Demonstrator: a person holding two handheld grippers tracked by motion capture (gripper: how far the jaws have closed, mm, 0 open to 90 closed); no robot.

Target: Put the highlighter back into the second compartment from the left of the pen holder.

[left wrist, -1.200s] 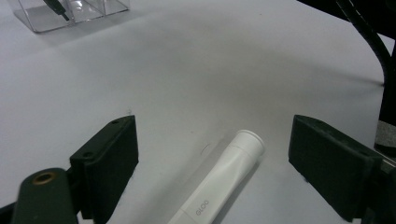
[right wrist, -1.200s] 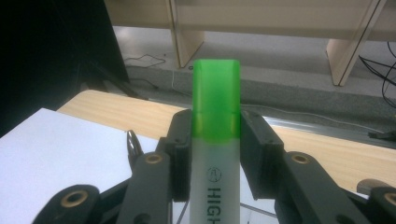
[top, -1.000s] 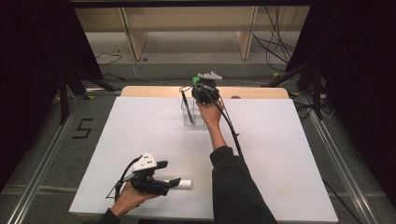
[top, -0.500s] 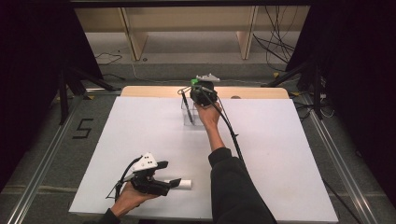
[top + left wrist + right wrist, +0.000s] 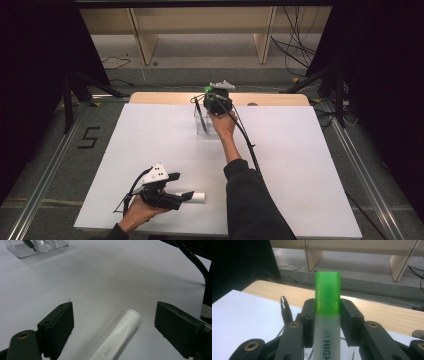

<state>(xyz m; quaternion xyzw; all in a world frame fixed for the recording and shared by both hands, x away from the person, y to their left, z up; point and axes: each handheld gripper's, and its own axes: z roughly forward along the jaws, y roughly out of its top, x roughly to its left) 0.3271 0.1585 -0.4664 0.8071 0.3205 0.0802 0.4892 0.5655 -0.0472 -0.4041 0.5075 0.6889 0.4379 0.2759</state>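
My right gripper (image 5: 215, 99) hovers at the far middle of the white board, just above a clear plastic holder (image 5: 202, 122). Its jaws are shut on a green-capped highlighter (image 5: 327, 315), which stands upright between the pads of the right gripper (image 5: 327, 311). A black pen (image 5: 286, 308) leans in the holder, to the left of the highlighter. Near the front edge, my left gripper (image 5: 179, 196) rests low and open. A white glue stick (image 5: 119, 338) lies flat on the board between the wide-apart jaws of the left gripper (image 5: 113, 326), touching neither. The holder (image 5: 37, 246) appears far off.
The white board (image 5: 150, 145) covers a wooden table whose far strip (image 5: 165, 97) is bare. A black cable (image 5: 247, 145) trails from the right gripper along the forearm. Shelf legs (image 5: 142, 42) stand beyond the table, and a "5" mark (image 5: 90, 137) is on the floor at left.
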